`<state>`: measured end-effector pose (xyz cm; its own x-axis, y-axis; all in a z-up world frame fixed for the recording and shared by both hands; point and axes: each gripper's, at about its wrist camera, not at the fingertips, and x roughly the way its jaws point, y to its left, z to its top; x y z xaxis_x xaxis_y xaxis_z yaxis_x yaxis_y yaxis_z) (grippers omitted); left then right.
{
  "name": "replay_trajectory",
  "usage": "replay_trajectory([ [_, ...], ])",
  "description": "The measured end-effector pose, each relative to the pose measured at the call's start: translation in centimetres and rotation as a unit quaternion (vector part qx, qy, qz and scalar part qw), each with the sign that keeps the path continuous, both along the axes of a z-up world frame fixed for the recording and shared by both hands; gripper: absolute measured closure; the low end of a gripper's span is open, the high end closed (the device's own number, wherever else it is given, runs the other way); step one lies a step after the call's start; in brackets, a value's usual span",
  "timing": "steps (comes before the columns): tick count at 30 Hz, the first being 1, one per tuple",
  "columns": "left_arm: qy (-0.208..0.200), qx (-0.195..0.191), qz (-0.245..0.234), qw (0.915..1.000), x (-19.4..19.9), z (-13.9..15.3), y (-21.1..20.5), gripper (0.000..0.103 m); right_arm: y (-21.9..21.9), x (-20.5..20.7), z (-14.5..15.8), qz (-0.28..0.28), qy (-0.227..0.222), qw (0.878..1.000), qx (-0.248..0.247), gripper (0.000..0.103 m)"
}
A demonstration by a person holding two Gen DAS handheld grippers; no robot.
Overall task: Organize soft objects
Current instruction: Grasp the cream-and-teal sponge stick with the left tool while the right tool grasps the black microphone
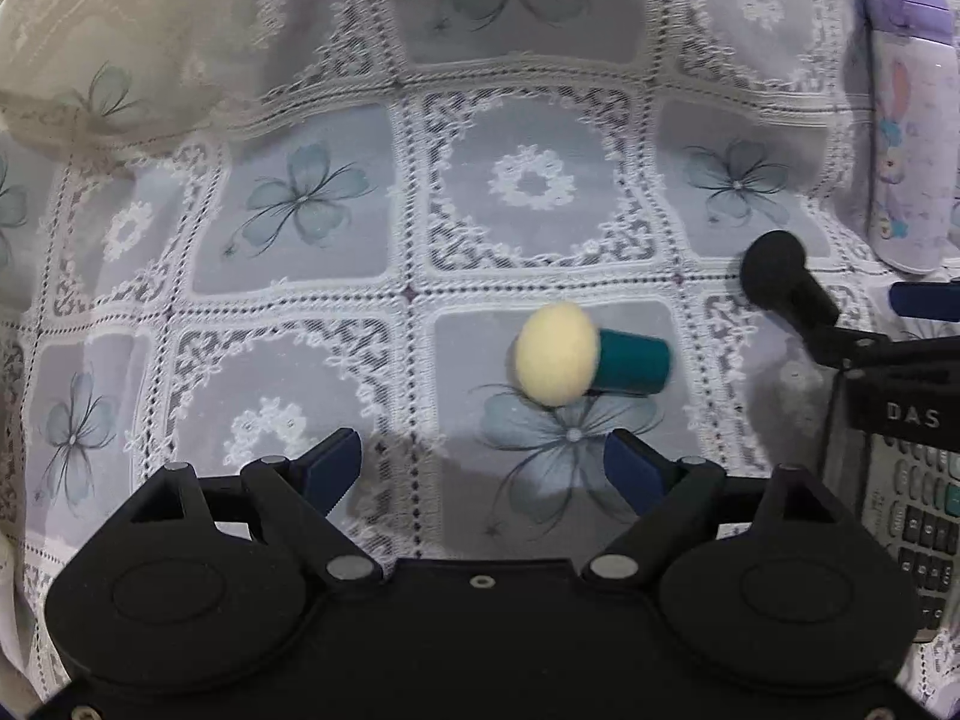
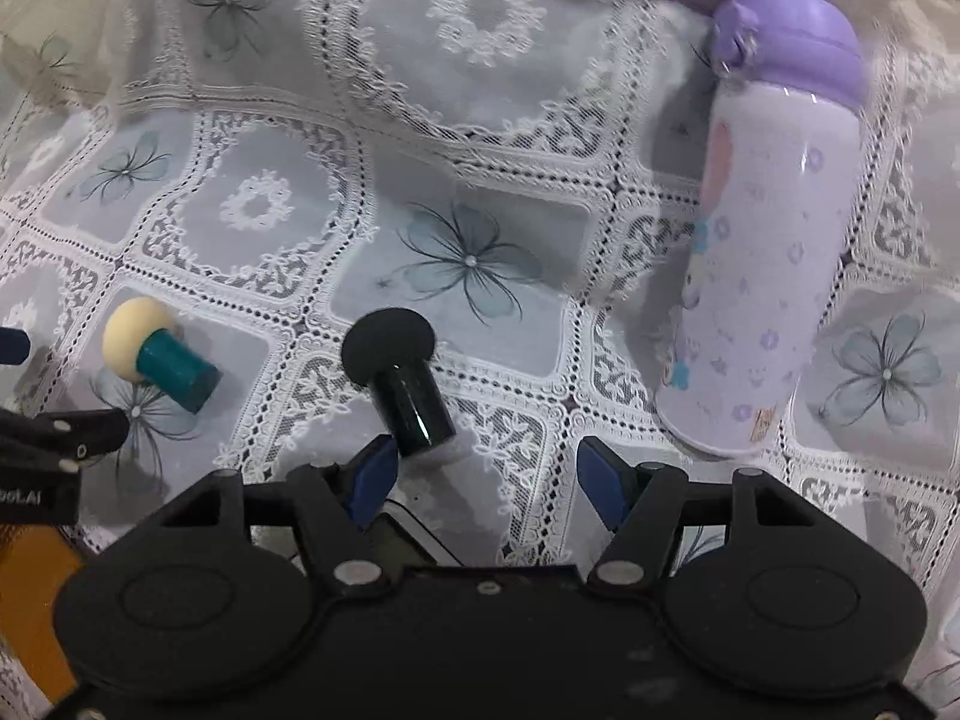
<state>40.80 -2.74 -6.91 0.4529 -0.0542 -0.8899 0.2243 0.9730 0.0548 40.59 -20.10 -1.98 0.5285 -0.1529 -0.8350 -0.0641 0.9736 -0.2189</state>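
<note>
A mushroom-shaped sponge puff with a cream head and teal handle (image 1: 576, 363) lies on its side on the lace tablecloth; it also shows in the right wrist view (image 2: 156, 354). A second puff with a black head and black handle (image 2: 399, 378) lies to its right; it also shows in the left wrist view (image 1: 786, 285). My left gripper (image 1: 483, 471) is open and empty, just short of the cream puff. My right gripper (image 2: 483, 474) is open and empty, its left finger beside the black puff's handle end.
A purple cartoon-print water bottle (image 2: 768, 222) lies on the cloth at the right, also in the left wrist view (image 1: 909, 120). A calculator (image 1: 912, 516) lies at the right edge. An orange object (image 2: 30, 612) is at the lower left. The lace tablecloth (image 1: 300, 210) covers the table.
</note>
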Motion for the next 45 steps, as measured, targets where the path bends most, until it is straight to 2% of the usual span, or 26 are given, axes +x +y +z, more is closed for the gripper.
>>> replay_trajectory([
  [4, -0.005, -0.014, -0.006, 0.9999, 0.4, 0.4, -0.8, 0.017, -0.7, 0.2, 0.0, -0.010, 0.003, 1.000, 0.019, 0.038],
  [11, 0.005, -0.045, -0.002, 0.9990, 1.6, 0.4, -1.8, 0.017, -1.5, 0.3, 0.1, -0.016, -0.001, 1.000, 0.020, 0.038],
  [25, -0.003, -0.036, 0.001, 0.9994, 2.3, -0.3, -2.9, 0.017, -3.6, 0.7, 0.2, -0.050, -0.003, 0.998, 0.036, 0.038],
  [28, -0.008, -0.036, 0.000, 0.9993, 2.6, -0.4, -2.7, 0.022, -3.7, 0.5, 0.4, -0.051, -0.005, 0.998, 0.036, 0.038],
  [29, -0.008, -0.036, -0.002, 0.9993, 2.7, -0.5, -2.7, 0.031, -3.7, 0.5, 0.4, -0.052, -0.005, 0.998, 0.036, 0.038],
  [31, 0.004, -0.048, -0.010, 0.9988, 2.9, -0.7, -2.5, 0.042, -3.9, 0.4, 0.5, -0.056, -0.003, 0.998, 0.041, 0.038],
  [32, 0.009, -0.054, -0.010, 0.9985, 3.0, -0.8, -2.5, 0.044, -4.0, 0.4, 0.5, -0.058, -0.001, 0.997, 0.043, 0.038],
  [41, 0.005, -0.062, 0.007, 0.9981, 2.1, 0.4, -0.7, 0.046, -4.5, -0.6, 1.9, -0.096, -0.002, 0.991, 0.091, 0.038],
  [45, 0.007, -0.062, 0.018, 0.9979, 1.6, 0.8, 0.7, 0.046, -3.9, -0.9, 2.9, -0.108, -0.005, 0.987, 0.123, 0.034],
])
